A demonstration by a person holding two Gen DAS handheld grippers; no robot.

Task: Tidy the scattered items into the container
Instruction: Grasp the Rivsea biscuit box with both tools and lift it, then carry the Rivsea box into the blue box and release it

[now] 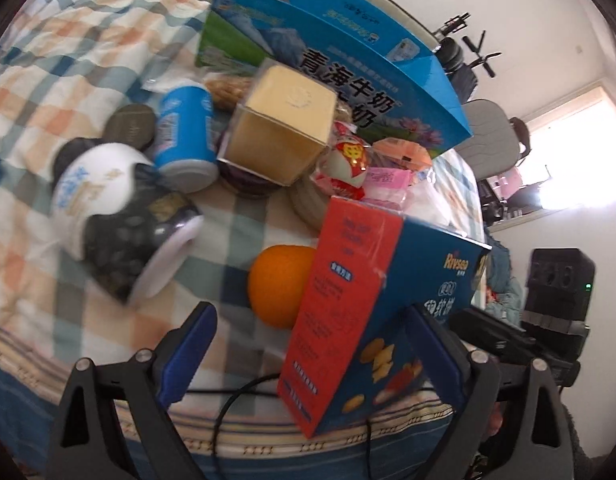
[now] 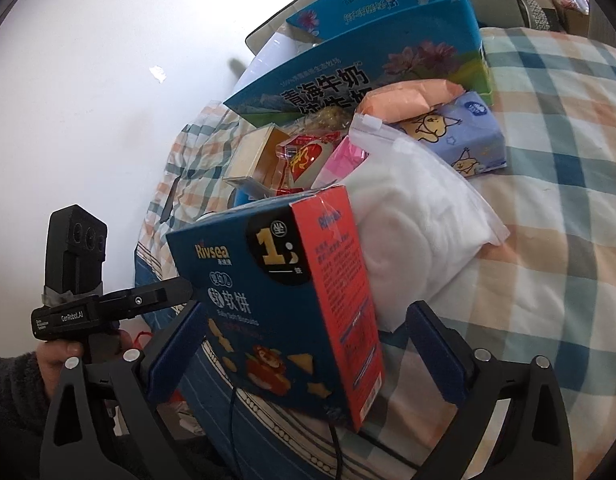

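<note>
Both grippers stand spread wide, clasping nothing. The left gripper and right gripper each frame the upright biscuit box at the bed's near edge without touching it. Behind the box lie an orange, a tipped cup and a can. Farthest stands the open blue milk carton.

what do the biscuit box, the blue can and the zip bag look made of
Biscuit box: printed cardboard with a glossy film, judging by its sharp folded edges and sheen. Blue can: likely metal, with a printed label and a dull grey rim at its end. Zip bag: thin clear plastic, creased, with a press seal strip at the top; the white stuff inside looks soft, perhaps cotton.
</note>
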